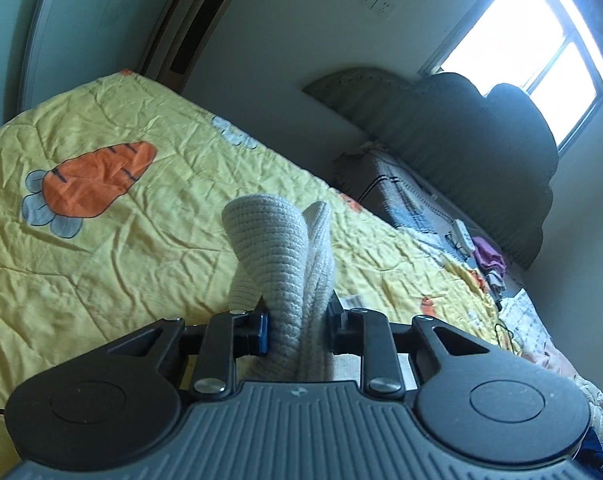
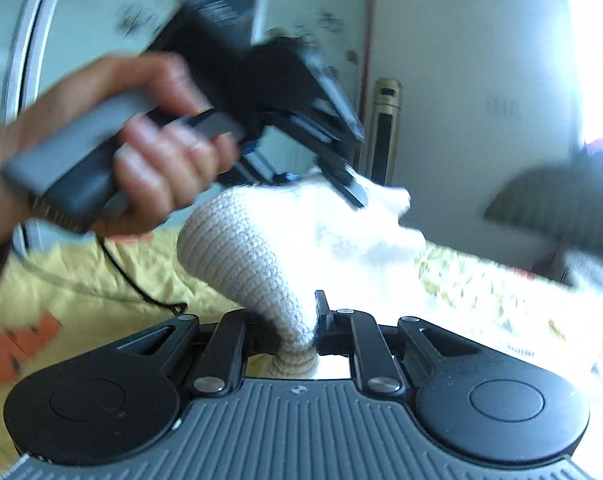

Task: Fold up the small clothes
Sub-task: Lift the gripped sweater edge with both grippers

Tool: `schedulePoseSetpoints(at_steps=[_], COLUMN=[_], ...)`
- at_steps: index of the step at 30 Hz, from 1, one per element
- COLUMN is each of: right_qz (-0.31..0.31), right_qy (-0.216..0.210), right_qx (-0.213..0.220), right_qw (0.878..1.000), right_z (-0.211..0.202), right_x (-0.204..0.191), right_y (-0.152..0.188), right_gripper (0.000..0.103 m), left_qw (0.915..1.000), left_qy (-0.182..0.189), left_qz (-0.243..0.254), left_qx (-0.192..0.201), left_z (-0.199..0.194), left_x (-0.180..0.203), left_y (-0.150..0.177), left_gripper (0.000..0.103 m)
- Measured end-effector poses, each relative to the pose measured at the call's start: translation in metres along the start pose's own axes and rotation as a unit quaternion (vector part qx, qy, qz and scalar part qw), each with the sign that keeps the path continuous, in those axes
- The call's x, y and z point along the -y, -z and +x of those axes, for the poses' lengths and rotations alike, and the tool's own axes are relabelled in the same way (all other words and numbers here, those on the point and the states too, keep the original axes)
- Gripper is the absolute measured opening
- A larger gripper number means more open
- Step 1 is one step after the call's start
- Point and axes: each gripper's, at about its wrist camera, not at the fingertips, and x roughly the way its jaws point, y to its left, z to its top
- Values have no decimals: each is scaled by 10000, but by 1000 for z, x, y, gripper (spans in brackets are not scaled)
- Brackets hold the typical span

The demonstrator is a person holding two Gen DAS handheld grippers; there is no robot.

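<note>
A small cream knitted garment [image 1: 277,256] is pinched between the fingers of my left gripper [image 1: 297,320] and stands up in folds above the yellow quilt [image 1: 121,260]. In the right wrist view my right gripper [image 2: 297,328] is shut on another part of the same knitted garment [image 2: 253,248], which stretches up to the left gripper [image 2: 333,176], held in a hand [image 2: 157,152] above and to the left. That view is motion-blurred.
The quilt with orange carrot prints [image 1: 93,184] covers a bed. A remote [image 1: 461,236], purple cloth [image 1: 487,258] and other clothes lie along its far right side. A dark rounded headboard [image 1: 481,148] stands under a bright window [image 1: 541,48]. A black cable [image 2: 129,280] hangs from the left gripper.
</note>
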Motion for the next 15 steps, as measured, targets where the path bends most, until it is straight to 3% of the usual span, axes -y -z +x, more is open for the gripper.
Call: schedulePoseSetpoints(at_steps=[6, 15], right_qz=[1104, 1838], right_qy=[-383, -479], right_qx=[31, 171], right_qw=[9931, 9816], right_z=[-31, -55], right_x=[51, 101], right_y=[8, 27], right_gripper=[16, 16], left_qw=[9997, 9979], left_qy=[111, 190], left_qz=[215, 618], left_qx=[65, 86], left_z=[5, 25], left_x=[40, 100], left_y=[16, 39], left_gripper=[24, 24])
